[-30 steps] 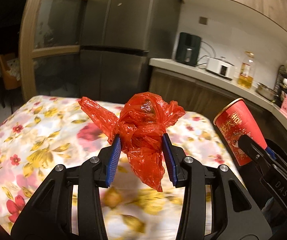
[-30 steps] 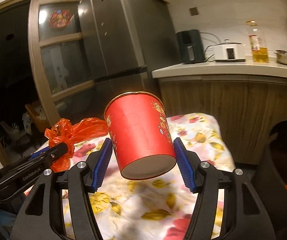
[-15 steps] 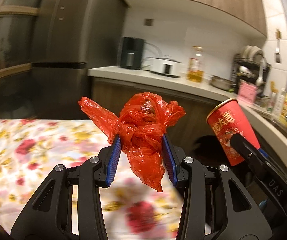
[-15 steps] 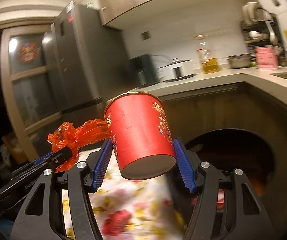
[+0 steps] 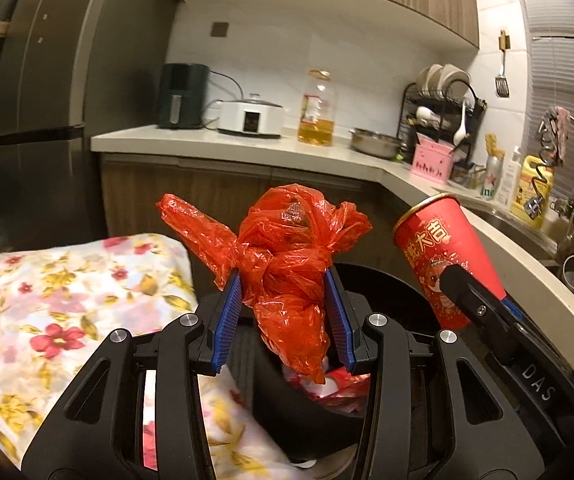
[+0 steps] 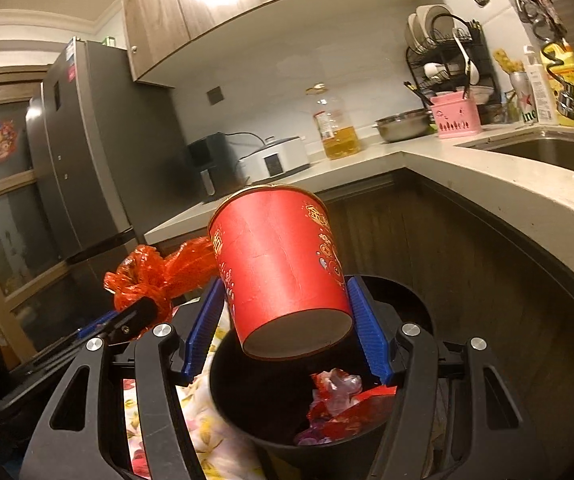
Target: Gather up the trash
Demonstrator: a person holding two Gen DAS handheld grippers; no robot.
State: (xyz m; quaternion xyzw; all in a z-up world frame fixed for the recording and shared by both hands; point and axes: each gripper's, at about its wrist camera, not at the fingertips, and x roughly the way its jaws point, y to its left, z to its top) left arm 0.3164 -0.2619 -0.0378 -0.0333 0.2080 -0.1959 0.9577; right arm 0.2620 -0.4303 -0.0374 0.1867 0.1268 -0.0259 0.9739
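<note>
We are holding the crumpled red bag (image 5: pixel 287 276) pinched in our left claw (image 5: pixel 285 320) and the red cup (image 6: pixel 283 272) clamped in our right claw (image 6: pixel 285 332), both above the near black bin (image 6: pixel 415 300), probably to drop them in.

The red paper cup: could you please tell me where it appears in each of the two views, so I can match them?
Left wrist view: the red paper cup is at the right, tilted, held in the right hand-held gripper.
Right wrist view: the cup is in the middle, clamped between the blue pads, above the black bin.
Shared landmark: the oil bottle on the counter.
</note>
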